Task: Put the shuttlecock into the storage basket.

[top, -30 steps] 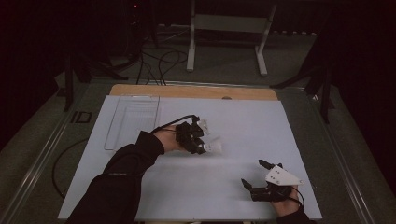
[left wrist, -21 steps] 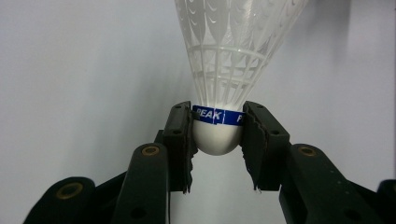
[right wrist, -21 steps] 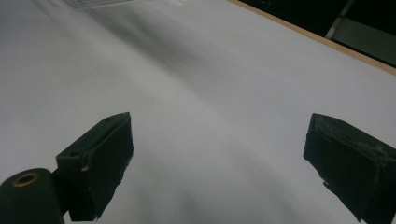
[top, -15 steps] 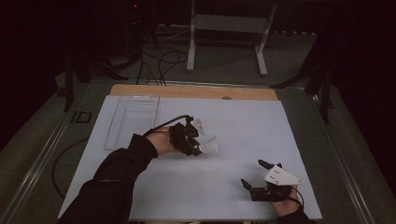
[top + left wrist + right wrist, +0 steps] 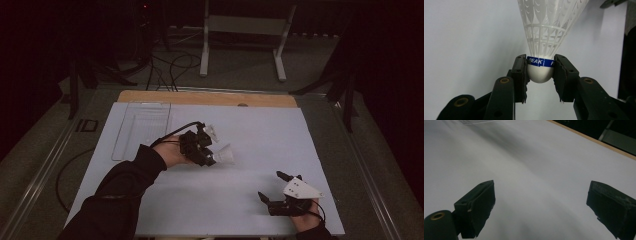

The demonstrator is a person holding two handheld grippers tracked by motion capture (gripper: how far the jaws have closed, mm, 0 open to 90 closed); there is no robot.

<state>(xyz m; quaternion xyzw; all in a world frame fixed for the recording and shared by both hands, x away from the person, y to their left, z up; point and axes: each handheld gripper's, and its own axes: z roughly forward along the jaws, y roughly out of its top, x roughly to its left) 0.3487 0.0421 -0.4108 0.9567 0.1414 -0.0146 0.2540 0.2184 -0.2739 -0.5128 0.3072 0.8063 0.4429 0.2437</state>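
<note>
Shuttlecock cork clamped in left gripper, skirt pointing away

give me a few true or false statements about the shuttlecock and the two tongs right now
1. The left tongs clamp the shuttlecock at its white cork. True.
2. The band around the cork is red. False: it is blue with white letters.
3. The right tongs hold a second shuttlecock. False: their jaws stand apart with nothing between them.
4. The right tongs sit near the front right corner of the white table. True.
5. The shuttlecock's skirt is made of black feathers. False: it is white plastic mesh.
</note>
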